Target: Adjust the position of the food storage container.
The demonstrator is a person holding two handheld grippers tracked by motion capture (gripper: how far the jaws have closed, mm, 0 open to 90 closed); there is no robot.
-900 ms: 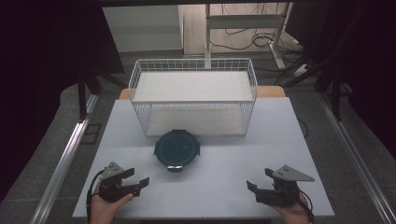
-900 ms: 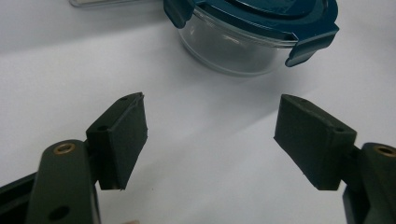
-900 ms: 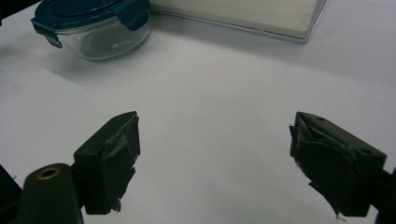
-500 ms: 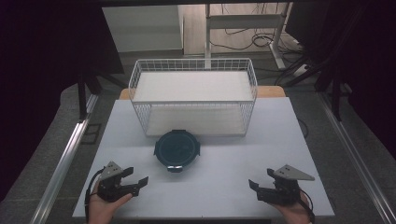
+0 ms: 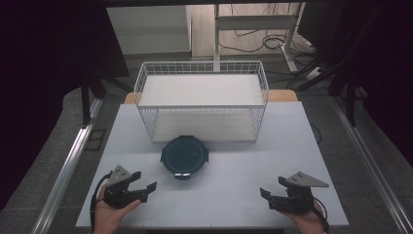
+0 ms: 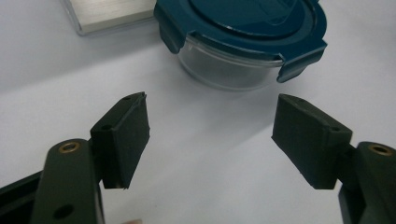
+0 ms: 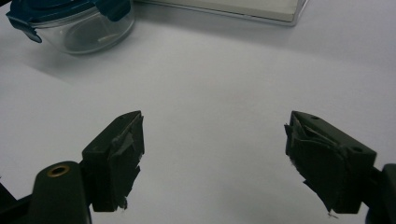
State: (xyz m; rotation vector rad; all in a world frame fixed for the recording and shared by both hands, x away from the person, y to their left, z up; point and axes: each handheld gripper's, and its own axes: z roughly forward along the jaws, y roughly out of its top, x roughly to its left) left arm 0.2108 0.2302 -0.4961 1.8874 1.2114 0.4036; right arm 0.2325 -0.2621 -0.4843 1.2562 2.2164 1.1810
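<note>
A round clear container with a dark teal clip lid (image 5: 184, 156) sits on the white table (image 5: 243, 165) just in front of the wire basket (image 5: 202, 100). My left gripper (image 5: 146, 189) rests near the front left edge, jaws open and empty, aimed toward the container (image 6: 243, 42) a short way ahead. My right gripper (image 5: 267, 195) rests near the front right edge, also open with nothing between its jaws. In the right gripper view the container (image 7: 70, 23) lies far off at the upper left. Bare tabletop shows between the left gripper (image 6: 210, 135) jaws and the right gripper (image 7: 215, 154) jaws.
The white wire basket stands at the back middle of the table, with its base plate edge (image 7: 224, 11) seen low in the gripper views. A metal rail (image 5: 63, 170) runs along the left side and another (image 5: 375, 170) along the right.
The right gripper has slid slightly toward the front edge of the table. The left gripper and the container stay put.
</note>
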